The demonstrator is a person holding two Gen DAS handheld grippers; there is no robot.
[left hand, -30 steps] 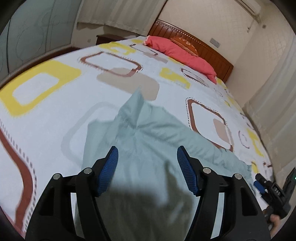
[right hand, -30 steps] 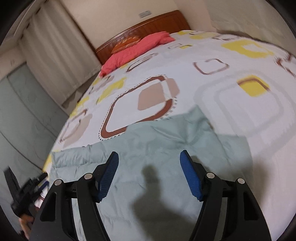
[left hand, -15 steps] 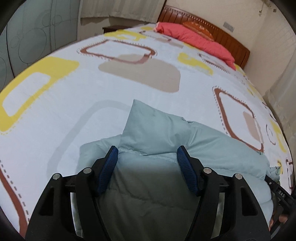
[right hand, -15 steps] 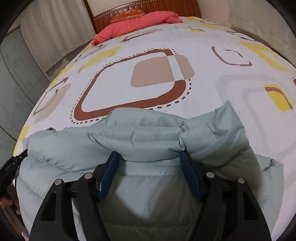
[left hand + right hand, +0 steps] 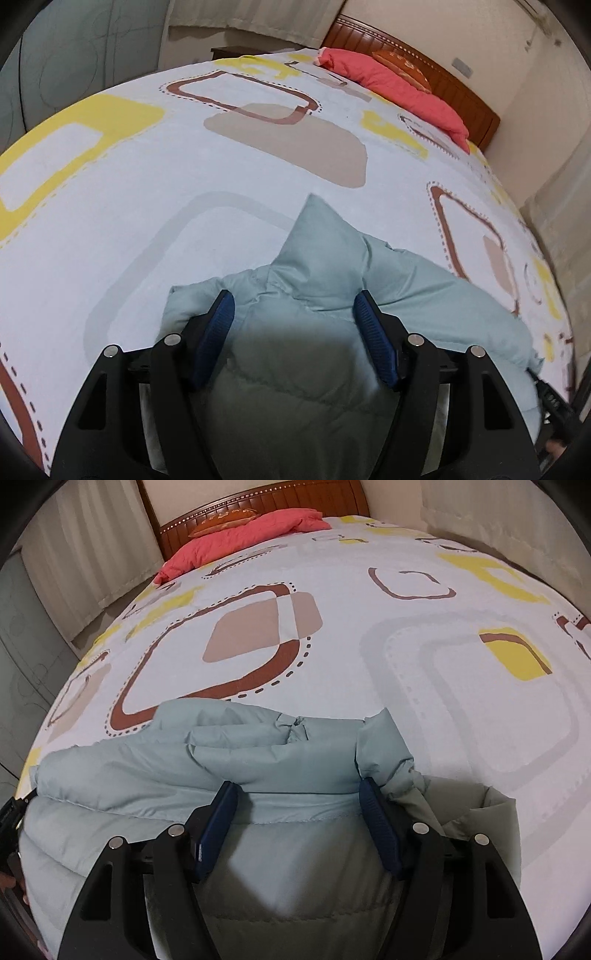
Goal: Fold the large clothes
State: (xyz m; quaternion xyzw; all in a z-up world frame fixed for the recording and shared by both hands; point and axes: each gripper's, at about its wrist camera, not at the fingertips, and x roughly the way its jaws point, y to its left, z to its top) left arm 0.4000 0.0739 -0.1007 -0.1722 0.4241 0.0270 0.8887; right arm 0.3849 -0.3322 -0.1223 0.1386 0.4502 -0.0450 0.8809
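No writing is legible anywhere as the pale green padded jacket (image 5: pixel 325 280) lies bunched on the patterned bedspread (image 5: pixel 155 177), its quilting between the spread jaws of the left gripper (image 5: pixel 293 308) and right gripper (image 5: pixel 297 794), neither visibly pinching.

Both wrist views look steeply down, close over the same jacket (image 5: pixel 321 280).

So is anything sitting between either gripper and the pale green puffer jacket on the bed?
Nothing visible. The left gripper and right gripper both stand open right over the pale green puffer jacket, padding between the jaws, with only patterned bedspread around.
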